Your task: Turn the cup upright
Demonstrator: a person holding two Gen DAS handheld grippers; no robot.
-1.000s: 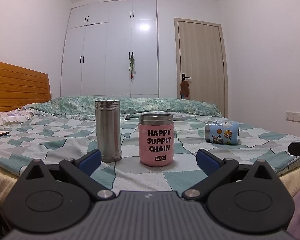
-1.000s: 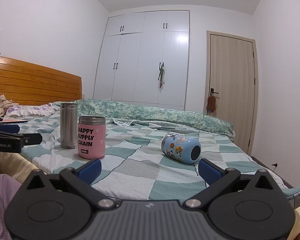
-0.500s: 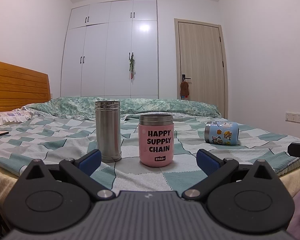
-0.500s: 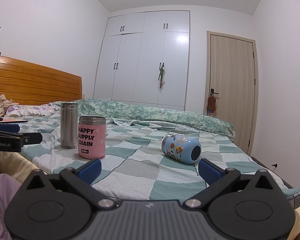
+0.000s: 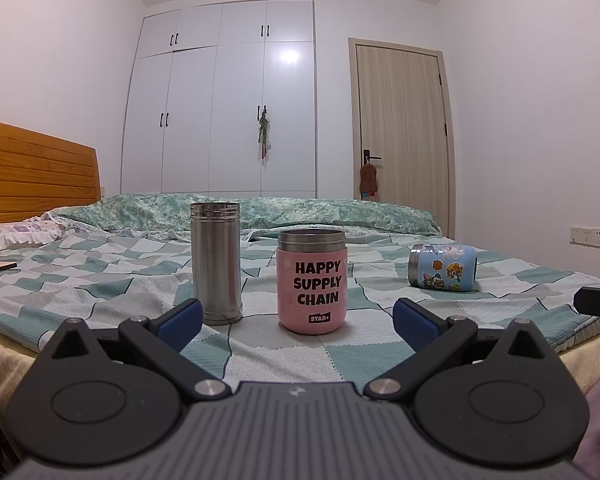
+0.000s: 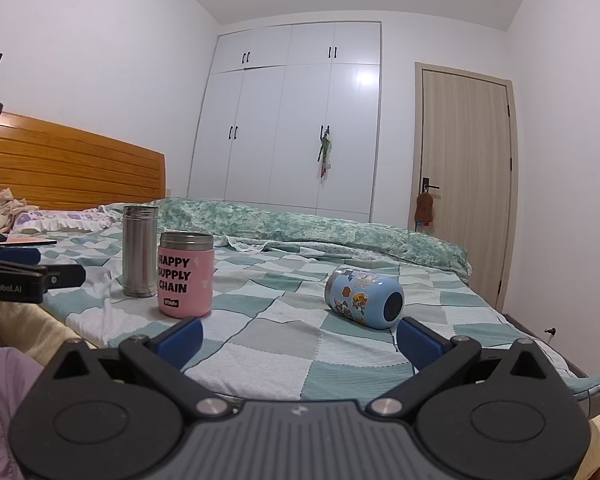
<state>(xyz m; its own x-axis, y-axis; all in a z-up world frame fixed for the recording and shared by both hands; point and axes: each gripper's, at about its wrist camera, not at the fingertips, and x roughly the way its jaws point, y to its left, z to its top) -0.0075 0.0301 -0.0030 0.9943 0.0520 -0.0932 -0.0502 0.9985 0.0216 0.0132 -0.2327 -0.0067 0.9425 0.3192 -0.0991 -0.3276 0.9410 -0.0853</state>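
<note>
Lying on its side on the checked bedspread (image 6: 260, 344): blue sticker-covered cup (image 6: 364, 302), dark end facing the right gripper (image 6: 298, 336), just ahead of its right fingertip. Spread wide and empty, that gripper. Likewise spread wide and empty, the left gripper (image 5: 296, 316), facing the upright pink "HAPPY SUPPLY CHAIN" cup (image 5: 312, 282) and steel flask (image 5: 216, 262) standing beside it.

Bare checked bedspread (image 6: 300, 344) lies near the toppled blue cup (image 6: 364, 300), nothing touching it; pink jar (image 6: 185, 276) and steel flask (image 6: 140, 251) stand together well to its left; folded quilt (image 6: 320, 232) beyond.
</note>
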